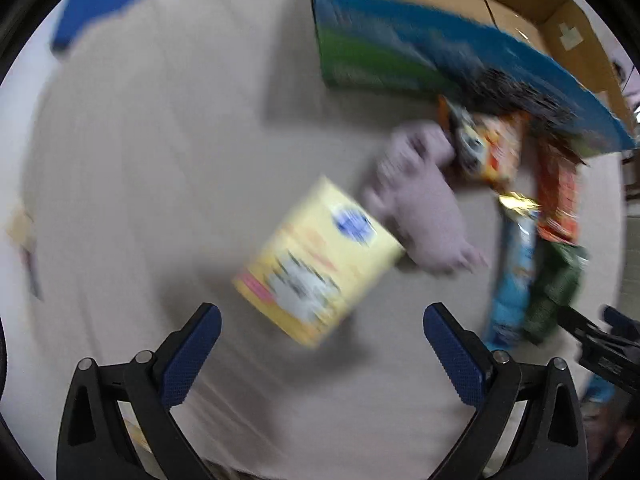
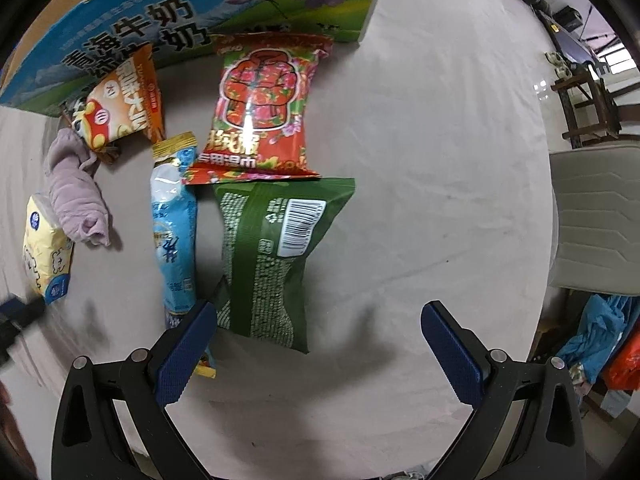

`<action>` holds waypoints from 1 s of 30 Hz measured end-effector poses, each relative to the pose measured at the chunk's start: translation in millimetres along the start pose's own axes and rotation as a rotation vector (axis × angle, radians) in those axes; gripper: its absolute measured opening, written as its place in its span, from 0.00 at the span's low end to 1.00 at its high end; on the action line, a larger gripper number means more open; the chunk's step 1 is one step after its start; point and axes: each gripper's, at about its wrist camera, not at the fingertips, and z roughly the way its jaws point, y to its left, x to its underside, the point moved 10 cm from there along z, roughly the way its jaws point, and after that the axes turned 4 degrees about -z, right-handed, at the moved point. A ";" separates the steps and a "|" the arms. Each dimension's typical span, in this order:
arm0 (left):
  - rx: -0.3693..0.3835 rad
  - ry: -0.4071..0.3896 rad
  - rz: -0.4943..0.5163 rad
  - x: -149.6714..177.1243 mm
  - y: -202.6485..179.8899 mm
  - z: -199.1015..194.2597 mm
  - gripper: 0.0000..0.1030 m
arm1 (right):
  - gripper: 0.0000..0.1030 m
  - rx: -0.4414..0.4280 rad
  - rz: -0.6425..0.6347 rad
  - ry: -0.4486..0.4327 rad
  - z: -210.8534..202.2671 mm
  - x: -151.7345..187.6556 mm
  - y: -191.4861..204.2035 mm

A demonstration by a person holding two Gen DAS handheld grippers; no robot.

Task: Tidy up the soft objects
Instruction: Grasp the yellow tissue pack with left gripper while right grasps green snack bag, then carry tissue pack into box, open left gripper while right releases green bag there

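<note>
Both your tools are spread wide, holding nothing. Left tool hangs over the yellow pack. Right tool sits just right of the green bag.

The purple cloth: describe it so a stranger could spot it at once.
Start at the big blue-and-green carton at the far side of the table. Just in front of its left end lies an orange snack bag; the purple cloth is bunched between that and the yellow pack. It alone is crumpled fabric, not printed packaging.
</note>
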 end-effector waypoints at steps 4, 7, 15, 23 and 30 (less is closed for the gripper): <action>-0.067 0.043 0.136 -11.8 -5.9 19.5 1.00 | 1.00 0.001 0.039 0.007 9.6 -4.5 -9.8; -0.068 0.111 0.222 -3.5 -15.3 41.2 1.00 | 0.99 -0.043 0.105 0.028 18.4 -2.4 -14.5; 0.088 0.151 0.046 40.1 4.2 44.7 0.62 | 0.78 -0.168 0.233 0.036 28.6 9.3 -26.3; 0.093 0.175 -0.053 88.3 20.8 95.1 0.61 | 0.55 -0.148 0.156 0.077 32.0 13.0 -4.1; 0.077 0.115 -0.078 104.9 8.8 81.8 0.60 | 0.43 -0.099 0.101 0.045 23.1 39.9 -7.0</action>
